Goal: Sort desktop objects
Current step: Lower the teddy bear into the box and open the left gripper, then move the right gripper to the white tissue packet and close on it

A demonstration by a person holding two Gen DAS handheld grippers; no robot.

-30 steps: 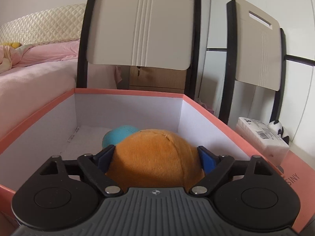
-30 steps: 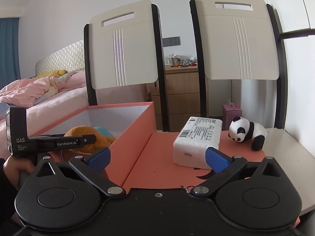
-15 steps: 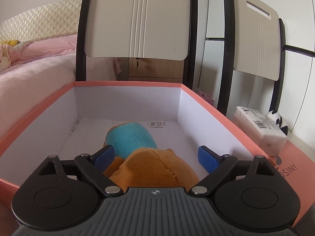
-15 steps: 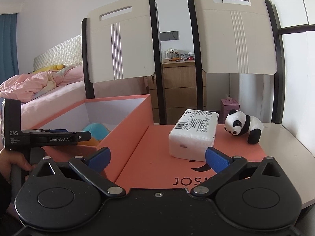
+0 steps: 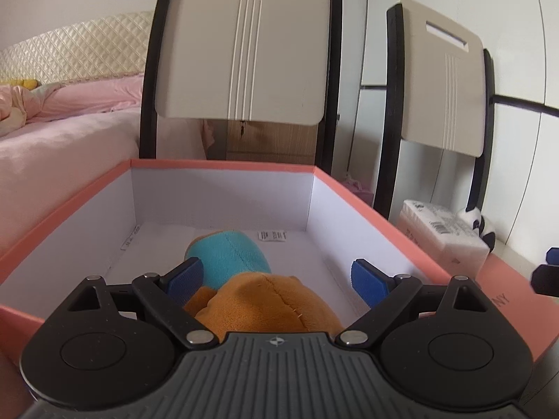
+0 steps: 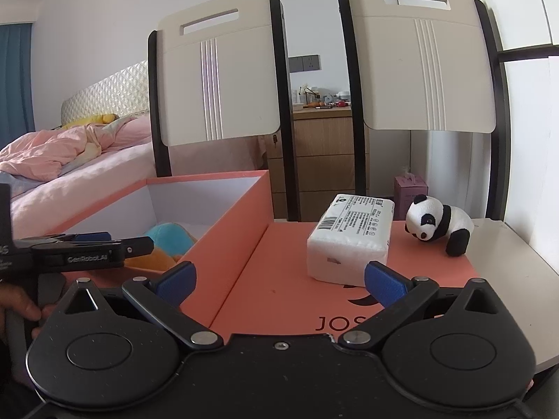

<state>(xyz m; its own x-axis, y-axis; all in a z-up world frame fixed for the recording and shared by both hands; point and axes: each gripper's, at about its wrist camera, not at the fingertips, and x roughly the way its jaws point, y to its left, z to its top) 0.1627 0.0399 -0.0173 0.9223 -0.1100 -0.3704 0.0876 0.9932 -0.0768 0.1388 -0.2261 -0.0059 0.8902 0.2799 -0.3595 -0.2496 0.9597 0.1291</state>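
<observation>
An orange and teal plush toy (image 5: 251, 279) lies on the white floor of the open salmon box (image 5: 223, 166). My left gripper (image 5: 277, 276) is open just above the toy, its blue pads apart and off it. In the right wrist view the box (image 6: 241, 216) is at left with the toy (image 6: 167, 241) inside, and the left gripper (image 6: 91, 248) reaches over its near rim. My right gripper (image 6: 279, 277) is open and empty over the salmon lid (image 6: 279, 279). A white tissue pack (image 6: 349, 235) and a panda plush (image 6: 438, 223) rest on the lid's far side.
Two cream chair backs (image 6: 216, 83) (image 6: 422, 63) stand right behind the table. A bed with pink bedding (image 6: 70, 153) lies at left. The white tabletop (image 6: 506, 255) shows at right, with a white wall beside it.
My left gripper opened and let go of the orange plush, which now lies in the box; the gripper drew back slightly. My right gripper shifted a little, still open.
</observation>
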